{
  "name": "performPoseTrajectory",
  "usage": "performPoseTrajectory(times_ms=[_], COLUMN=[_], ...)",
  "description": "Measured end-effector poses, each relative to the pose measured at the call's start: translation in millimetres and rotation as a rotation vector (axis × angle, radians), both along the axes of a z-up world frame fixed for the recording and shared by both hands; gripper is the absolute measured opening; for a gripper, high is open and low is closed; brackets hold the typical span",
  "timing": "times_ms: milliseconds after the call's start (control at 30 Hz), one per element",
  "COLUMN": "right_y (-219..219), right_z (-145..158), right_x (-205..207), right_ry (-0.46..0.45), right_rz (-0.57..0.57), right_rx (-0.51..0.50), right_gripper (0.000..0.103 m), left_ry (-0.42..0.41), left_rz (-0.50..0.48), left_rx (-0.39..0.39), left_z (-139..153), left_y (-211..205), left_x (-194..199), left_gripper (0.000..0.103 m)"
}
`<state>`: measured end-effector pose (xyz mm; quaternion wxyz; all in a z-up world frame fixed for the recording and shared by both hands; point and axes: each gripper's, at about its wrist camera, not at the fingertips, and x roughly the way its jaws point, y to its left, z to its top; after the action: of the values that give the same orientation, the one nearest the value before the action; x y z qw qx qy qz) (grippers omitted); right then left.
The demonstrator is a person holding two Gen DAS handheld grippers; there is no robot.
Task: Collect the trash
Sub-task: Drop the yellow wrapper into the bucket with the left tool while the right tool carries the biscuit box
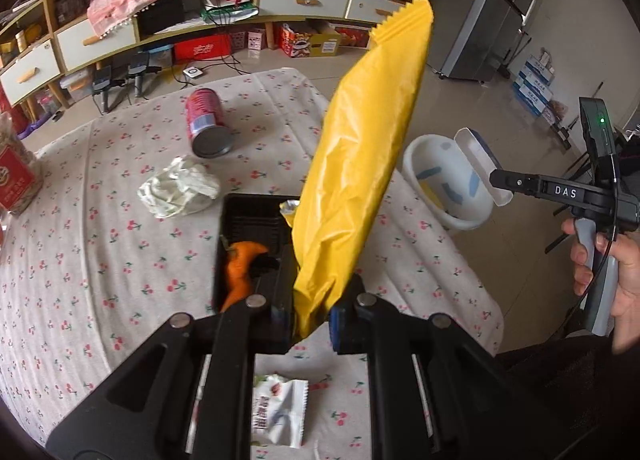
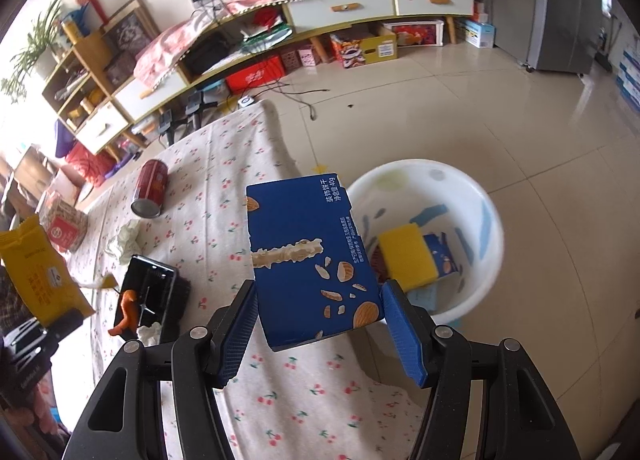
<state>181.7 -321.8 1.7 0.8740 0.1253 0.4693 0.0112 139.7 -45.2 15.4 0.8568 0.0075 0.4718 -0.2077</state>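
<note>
At the far left of the bench (image 1: 80, 228), which wears a cherry-print cloth, stands a red packet of snacks (image 1: 18, 176). To its right, farther off, a red drink can (image 1: 206, 122) lies on its side, and nearer lies a crumpled pale tissue (image 1: 180, 186). Right of the tissue sits a black plastic tray (image 1: 250, 212) with a piece of orange peel (image 1: 240, 268) in it. A small white candy wrapper (image 1: 280, 412) lies on the cloth at the near edge, below the left tongs (image 1: 312, 308). These tongs are clenched on the lower end of a yellow snack wrapper (image 1: 360, 164), which rises up and to the right, clear of the bench. Farther right, the right tongs (image 2: 320, 324) grasp a blue biscuit box (image 2: 308, 252) between their blue pads (image 2: 402, 336), holding it over the right edge of the bench, just beside the white plastic bin (image 2: 476, 188) on the tiled floor (image 2: 460, 100). In the bin lie a yellow sponge (image 2: 406, 258) and blue scraps of carton (image 2: 444, 256).
</note>
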Motion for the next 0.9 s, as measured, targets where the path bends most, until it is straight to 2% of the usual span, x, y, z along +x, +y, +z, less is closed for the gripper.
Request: performPoseTrajectory(times_ms=[300, 500, 667, 833, 900], right_y=[-75, -117, -137, -148, -149], right_z=[-6, -16, -21, -22, -21], right_x=[-31, -50, -62, -58, -54], right_ry=[-0.007, 0.011, 0.013, 0.016, 0.014], right_rz=[-0.122, -0.199, -0.237, -0.265, -0.273], right_rx=[0.052, 0.086, 0.102, 0.119, 0.128], right_gripper=[0.064, 0.064, 0.064, 0.064, 0.064], left_ry=[0.022, 0.097, 0.165, 0.186, 0.197], left_rz=[-0.14, -0.195, -0.205, -0.175, -0.166], left_rx=[0.014, 0.01, 0.012, 0.013, 0.008], left_z=[-1, -24, -48, -62, -66], left_y=[-97, -161, -207, -223, -224], left_x=[11, 31, 51, 63, 64], left_gripper=[0.015, 0.015, 0.015, 0.015, 0.019])
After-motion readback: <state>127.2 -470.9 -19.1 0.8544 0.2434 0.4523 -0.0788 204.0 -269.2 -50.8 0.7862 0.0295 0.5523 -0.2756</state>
